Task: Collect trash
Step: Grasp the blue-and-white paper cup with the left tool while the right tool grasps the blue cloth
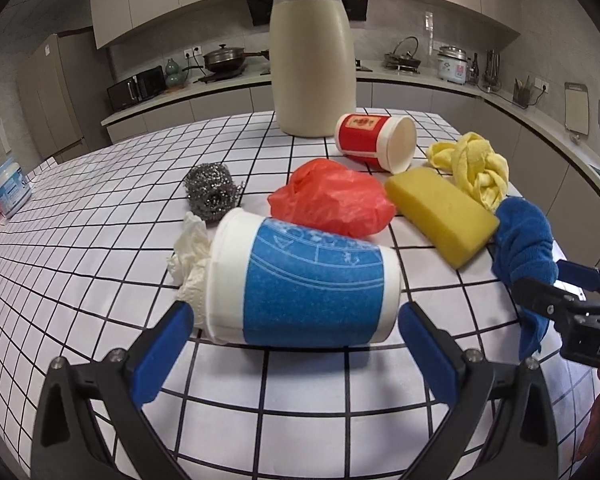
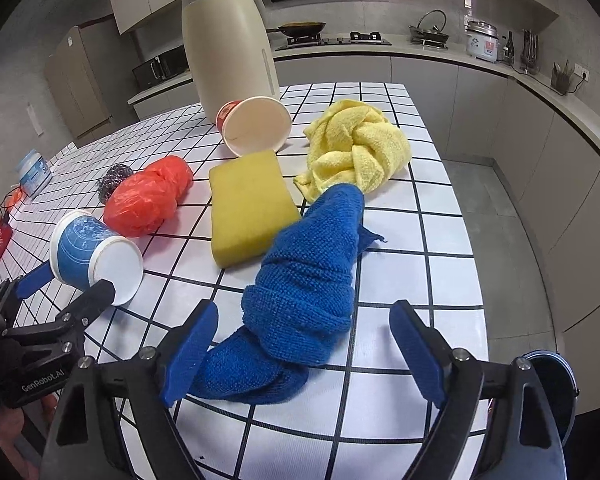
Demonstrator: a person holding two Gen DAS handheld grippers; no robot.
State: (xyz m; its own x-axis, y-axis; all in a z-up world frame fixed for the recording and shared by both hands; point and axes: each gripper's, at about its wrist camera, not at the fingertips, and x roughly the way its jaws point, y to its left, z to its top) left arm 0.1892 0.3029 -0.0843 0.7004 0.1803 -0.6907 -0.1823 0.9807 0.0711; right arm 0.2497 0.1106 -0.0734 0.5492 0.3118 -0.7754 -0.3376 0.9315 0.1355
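A blue-and-white paper cup lies on its side on the checked tablecloth, with a crumpled white tissue at its mouth. My left gripper is open and straddles the cup, its pads just off both ends; the right wrist view shows the same gripper and cup. My right gripper is open around the near end of a crumpled blue cloth. A red plastic bag and a tipped red paper cup lie behind.
Further back are a yellow sponge, a yellow cloth, a steel scourer and a tall cream jug. A white jar stands at the far left. The table's edge runs along the right, with a dark blue-rimmed round container below it.
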